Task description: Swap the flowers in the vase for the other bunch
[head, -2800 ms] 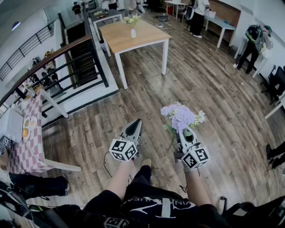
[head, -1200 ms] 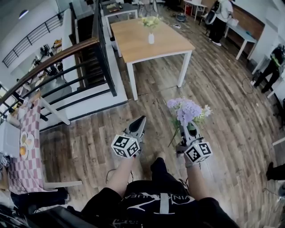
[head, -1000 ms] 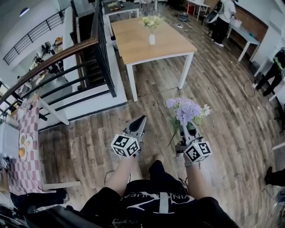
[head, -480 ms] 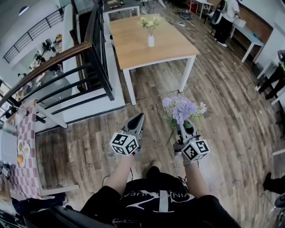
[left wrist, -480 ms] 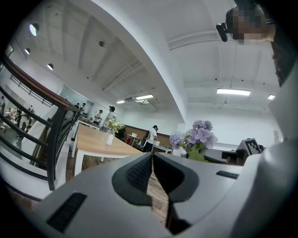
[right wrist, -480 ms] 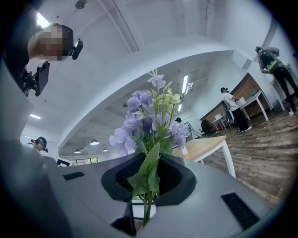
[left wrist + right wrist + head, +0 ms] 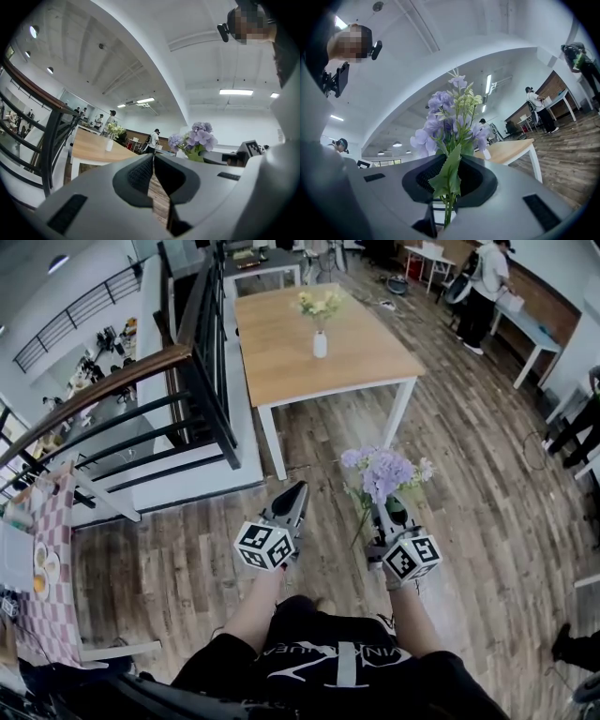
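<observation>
A white vase (image 7: 320, 344) with pale yellow flowers (image 7: 319, 304) stands on the wooden table (image 7: 281, 343) ahead; the vase (image 7: 109, 144) also shows far off in the left gripper view. My right gripper (image 7: 386, 509) is shut on the stems of a purple flower bunch (image 7: 382, 471), whose blooms (image 7: 449, 123) rise in front of its jaws. My left gripper (image 7: 293, 493) is shut with nothing in it, level with the right one over the wood floor, well short of the table.
A dark stair railing (image 7: 192, 381) runs along the left. A checked-cloth table (image 7: 42, 559) with plates stands at far left. People (image 7: 487, 282) stand by other tables (image 7: 539, 334) at the back right. Wood floor (image 7: 469, 512) lies between me and the table.
Both grippers have been carried forward together towards the wooden table, which now sits nearer and larger in the head view. The purple bunch stays gripped in the right one.
</observation>
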Demonstrator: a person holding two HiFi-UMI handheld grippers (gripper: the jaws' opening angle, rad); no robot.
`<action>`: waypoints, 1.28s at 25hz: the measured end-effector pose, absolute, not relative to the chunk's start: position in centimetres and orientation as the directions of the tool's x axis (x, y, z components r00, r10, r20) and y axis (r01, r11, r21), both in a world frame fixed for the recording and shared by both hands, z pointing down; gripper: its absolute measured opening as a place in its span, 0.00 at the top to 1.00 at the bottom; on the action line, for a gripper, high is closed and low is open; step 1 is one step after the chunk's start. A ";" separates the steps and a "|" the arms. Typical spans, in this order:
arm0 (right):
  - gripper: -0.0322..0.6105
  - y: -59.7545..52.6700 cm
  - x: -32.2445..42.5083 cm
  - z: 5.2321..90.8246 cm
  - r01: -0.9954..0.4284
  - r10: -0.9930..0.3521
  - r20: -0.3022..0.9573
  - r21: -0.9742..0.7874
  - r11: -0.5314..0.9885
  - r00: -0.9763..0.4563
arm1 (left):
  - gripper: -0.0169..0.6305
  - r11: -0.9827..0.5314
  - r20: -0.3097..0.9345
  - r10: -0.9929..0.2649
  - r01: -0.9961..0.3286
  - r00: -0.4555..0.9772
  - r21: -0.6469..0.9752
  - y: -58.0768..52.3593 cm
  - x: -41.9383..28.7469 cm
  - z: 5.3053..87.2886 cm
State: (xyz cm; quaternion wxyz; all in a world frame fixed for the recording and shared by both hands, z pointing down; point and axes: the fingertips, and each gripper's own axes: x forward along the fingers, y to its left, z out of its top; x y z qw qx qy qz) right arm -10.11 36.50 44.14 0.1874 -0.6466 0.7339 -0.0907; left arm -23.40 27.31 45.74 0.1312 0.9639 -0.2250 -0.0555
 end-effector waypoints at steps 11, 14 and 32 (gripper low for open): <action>0.84 31.1 -8.2 44.8 -0.907 -0.977 -0.162 -0.375 0.193 -0.140 | 0.95 -0.845 -0.031 -0.476 -0.447 0.879 0.295 22.3 -21.4 47.2; 0.84 29.3 -6.4 44.8 -0.908 -0.978 -0.161 -0.376 0.184 -0.131 | 0.95 -0.850 -0.033 -0.465 -0.436 0.885 0.296 20.3 -19.3 47.2; 0.84 14.3 3.2 44.3 -0.910 -0.984 -0.154 -0.386 0.148 -0.095 | 0.95 -0.867 -0.043 -0.423 -0.390 0.905 0.310 5.1 -8.7 46.4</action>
